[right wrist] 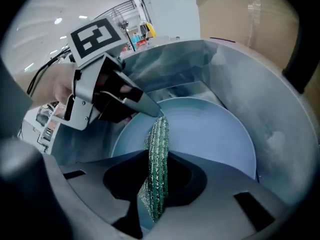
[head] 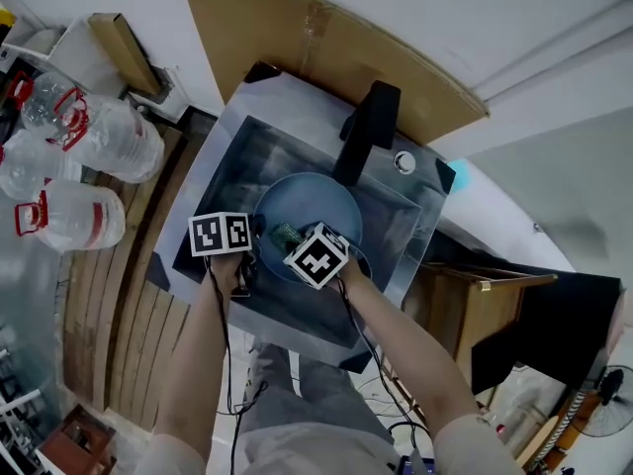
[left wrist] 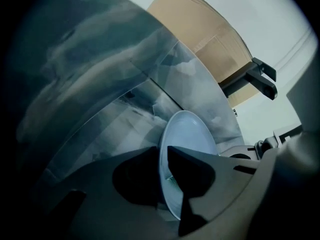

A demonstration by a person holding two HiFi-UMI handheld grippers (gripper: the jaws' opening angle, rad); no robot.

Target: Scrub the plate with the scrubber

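A pale blue plate [head: 321, 198] [right wrist: 210, 134] lies tilted in the steel sink [head: 237, 156]. My left gripper [left wrist: 163, 153] [head: 255, 237] straddles the plate's near-left rim [left wrist: 187, 129]. The rim runs between its jaws, and a thin strip of plate shows beside the right jaw, so the pads do not press. My right gripper [right wrist: 156, 184] [head: 297, 240] is shut on a green and silver mesh scrubber [right wrist: 159, 149] [head: 287, 233]. The scrubber stands on edge over the plate's left part, its top just under the left gripper's tip [right wrist: 150, 108].
A black faucet [head: 368, 127] [left wrist: 257, 79] rises at the sink's far side, above the plate. A cardboard sheet [head: 297, 28] leans behind the sink. Large water bottles [head: 79, 156] stand on the floor to the left, and a wooden cabinet [head: 475, 305] to the right.
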